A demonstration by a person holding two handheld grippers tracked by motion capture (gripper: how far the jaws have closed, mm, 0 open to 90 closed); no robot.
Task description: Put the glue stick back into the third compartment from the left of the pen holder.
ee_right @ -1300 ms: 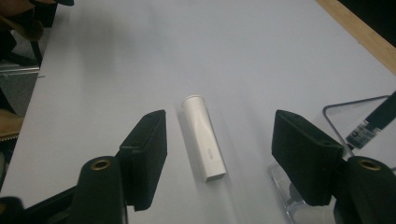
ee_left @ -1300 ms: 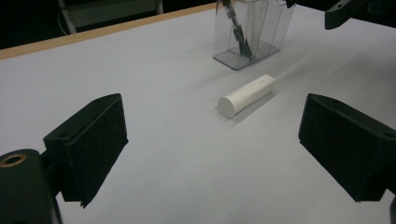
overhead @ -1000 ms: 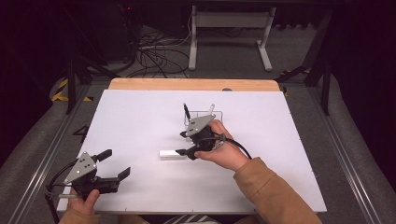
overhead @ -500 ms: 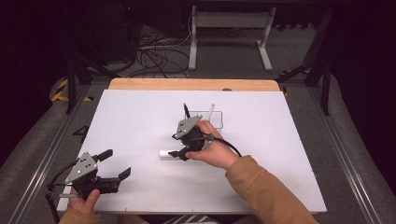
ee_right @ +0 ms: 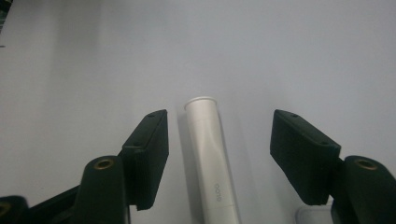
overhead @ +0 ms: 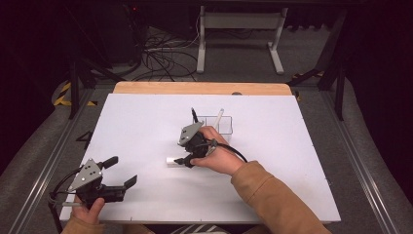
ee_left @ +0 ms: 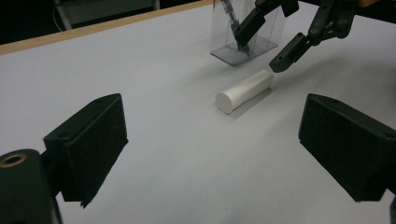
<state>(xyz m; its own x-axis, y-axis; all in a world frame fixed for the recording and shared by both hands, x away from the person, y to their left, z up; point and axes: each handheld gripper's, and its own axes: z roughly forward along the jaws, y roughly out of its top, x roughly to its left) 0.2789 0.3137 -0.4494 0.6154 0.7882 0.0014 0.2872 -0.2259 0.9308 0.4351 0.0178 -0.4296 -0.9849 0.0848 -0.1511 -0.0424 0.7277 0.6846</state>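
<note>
A white cylindrical tube [overhead: 173, 161] [ee_left: 244, 90] [ee_right: 208, 156] lies flat near the middle of the white table [overhead: 146, 122]. My right gripper [overhead: 185, 160] [ee_right: 218, 158] hangs low over it, open, with one jaw on each side of the tube and neither pad touching it. In the left gripper view the right gripper's black fingers [ee_left: 289, 51] reach down beside the tube's far end. My left gripper [overhead: 122, 175] [ee_left: 212, 154] rests open at the table's front left corner, empty, pointing toward the tube.
A clear plastic holder [overhead: 220, 125] [ee_left: 245, 32] with a dark pen [overhead: 194, 115] and a white stick [overhead: 217, 119] stands just behind the right hand. A wooden strip [overhead: 199, 88] edges the table's far side. Cables and a metal stand lie on the floor beyond.
My right gripper has slid left and down, bringing its jaws around the white tube. The left gripper has stayed still.
</note>
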